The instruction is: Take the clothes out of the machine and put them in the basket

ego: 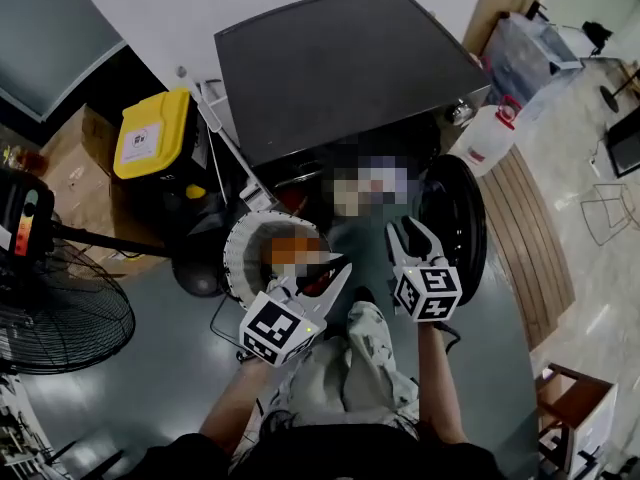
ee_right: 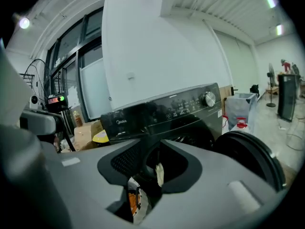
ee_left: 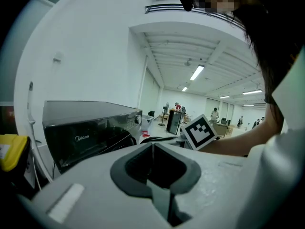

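Observation:
The dark front-loading washing machine (ego: 340, 68) stands ahead, its round door (ego: 455, 230) swung open to the right. A white round basket (ego: 240, 253) sits on the floor to its left, with orange clothing (ego: 290, 246) inside. My left gripper (ego: 325, 278) hovers just right of the basket's rim; in the left gripper view its jaws (ee_left: 152, 149) meet at the tips with nothing between them. My right gripper (ego: 408, 230) is in front of the drum opening, beside the door, jaws apart and empty. Through them the right gripper view shows the machine (ee_right: 167, 111) and the basket (ee_right: 138, 202).
A yellow-lidded bin (ego: 155, 133) and cardboard boxes (ego: 80, 168) stand left of the machine. A black floor fan (ego: 55, 318) is at the far left. A white jug with a red cap (ego: 490, 138) and a wooden board (ego: 525, 238) lie to the right. The person's patterned trousers (ego: 365, 368) are below.

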The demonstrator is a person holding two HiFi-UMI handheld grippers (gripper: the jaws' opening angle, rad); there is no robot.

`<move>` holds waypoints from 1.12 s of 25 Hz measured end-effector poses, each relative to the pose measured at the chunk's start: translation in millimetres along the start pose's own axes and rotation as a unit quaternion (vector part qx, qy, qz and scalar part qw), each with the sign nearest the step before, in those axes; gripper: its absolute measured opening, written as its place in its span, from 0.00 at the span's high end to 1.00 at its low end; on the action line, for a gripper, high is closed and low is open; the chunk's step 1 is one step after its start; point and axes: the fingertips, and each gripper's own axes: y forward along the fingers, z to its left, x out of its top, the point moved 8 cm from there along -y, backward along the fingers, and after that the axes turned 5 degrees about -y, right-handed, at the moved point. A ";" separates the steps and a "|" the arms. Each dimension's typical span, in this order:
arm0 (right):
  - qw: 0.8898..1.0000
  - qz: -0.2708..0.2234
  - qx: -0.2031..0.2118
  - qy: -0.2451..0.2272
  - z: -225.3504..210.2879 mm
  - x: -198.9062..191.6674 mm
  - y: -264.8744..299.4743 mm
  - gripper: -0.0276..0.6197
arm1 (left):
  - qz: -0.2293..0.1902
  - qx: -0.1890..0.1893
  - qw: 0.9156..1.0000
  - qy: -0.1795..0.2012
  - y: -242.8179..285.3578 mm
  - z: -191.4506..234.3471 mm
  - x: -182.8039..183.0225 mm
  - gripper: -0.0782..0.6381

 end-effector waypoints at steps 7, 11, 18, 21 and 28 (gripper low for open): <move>0.999 0.011 -0.006 0.039 -35.2 -50.1 59.7 0.70 | 0.015 -0.004 1.000 0.005 36.8 35.0 -19.9 0.89; 0.999 0.028 -0.009 0.042 -56.2 -71.7 93.1 0.65 | 0.026 -0.007 1.000 0.005 58.2 48.0 -35.7 0.89; 0.997 0.047 -0.014 0.056 -86.7 -102.3 150.1 0.60 | 0.029 -0.002 1.000 0.003 89.5 75.4 -59.3 0.89; 0.997 0.054 -0.017 0.060 -97.9 -116.5 176.3 0.56 | 0.026 0.003 1.000 0.002 99.6 86.6 -69.7 0.89; 0.994 0.091 -0.020 0.061 -127.5 -149.4 233.4 0.42 | 0.041 -0.006 0.999 0.021 121.7 105.2 -93.8 0.89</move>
